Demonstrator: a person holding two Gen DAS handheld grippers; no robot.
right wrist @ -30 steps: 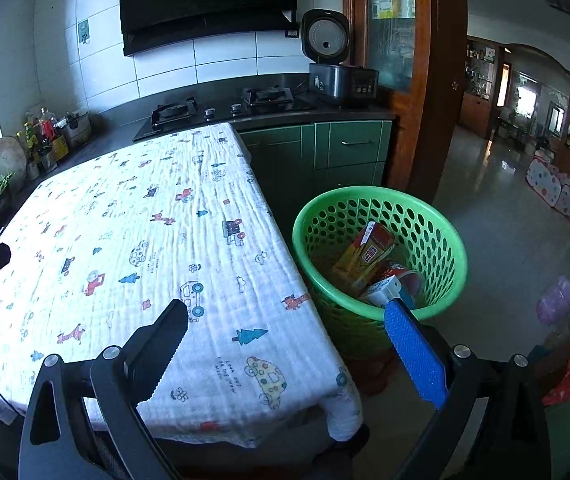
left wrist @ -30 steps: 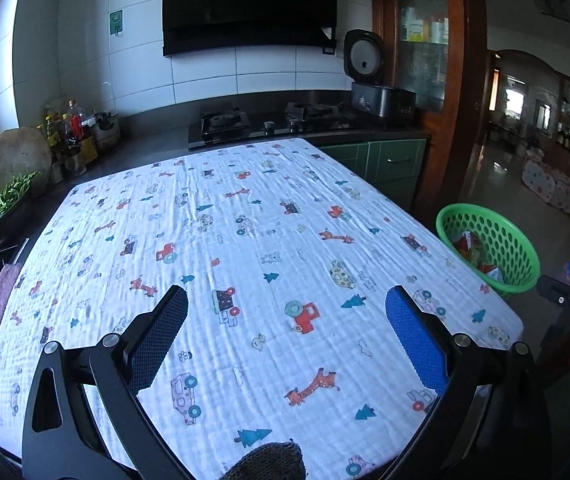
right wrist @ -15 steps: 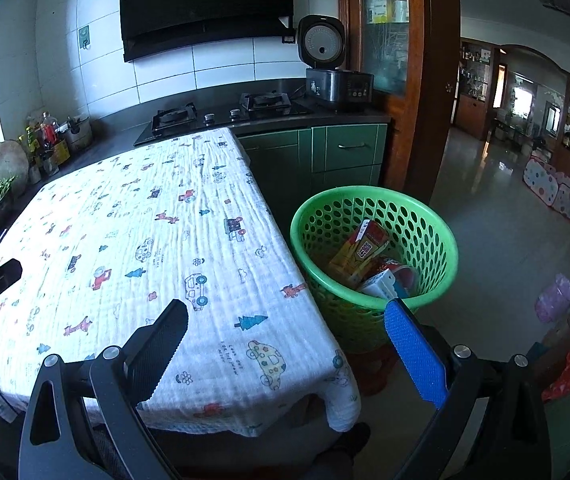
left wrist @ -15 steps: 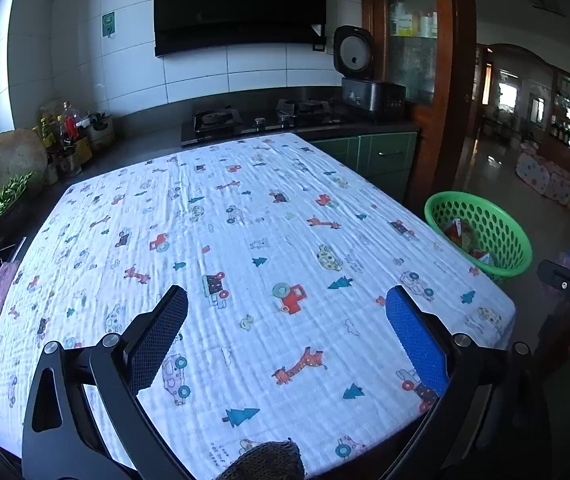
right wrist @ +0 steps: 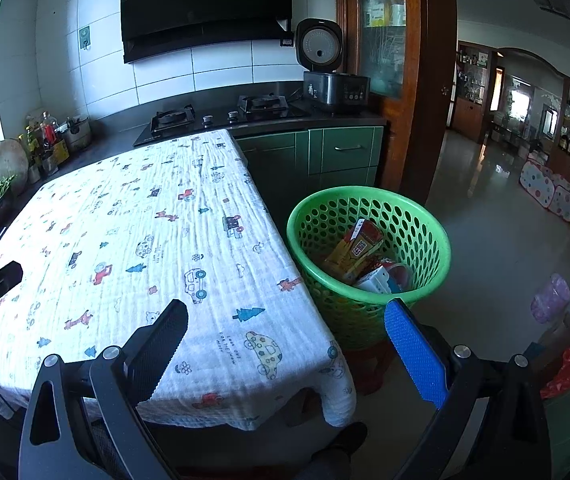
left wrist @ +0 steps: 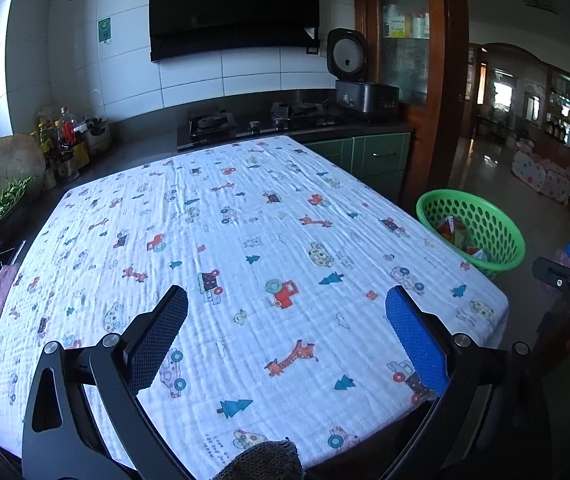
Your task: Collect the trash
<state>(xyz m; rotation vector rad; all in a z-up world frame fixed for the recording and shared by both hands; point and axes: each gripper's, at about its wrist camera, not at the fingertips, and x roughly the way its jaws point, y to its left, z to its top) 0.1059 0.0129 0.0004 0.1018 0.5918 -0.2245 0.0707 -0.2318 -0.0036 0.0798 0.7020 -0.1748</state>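
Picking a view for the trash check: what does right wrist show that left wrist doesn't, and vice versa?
Only the right wrist view shows the cartons and wrappers deep inside the green basket, the red stool under it, and the cloth's hanging corner.

Only the left wrist view shows the full printed tablecloth top, with no loose trash on it, and the right gripper from the side.

Both show the basket beside the table, the stove, the rice cooker, and an open, empty gripper: left gripper in its own view.
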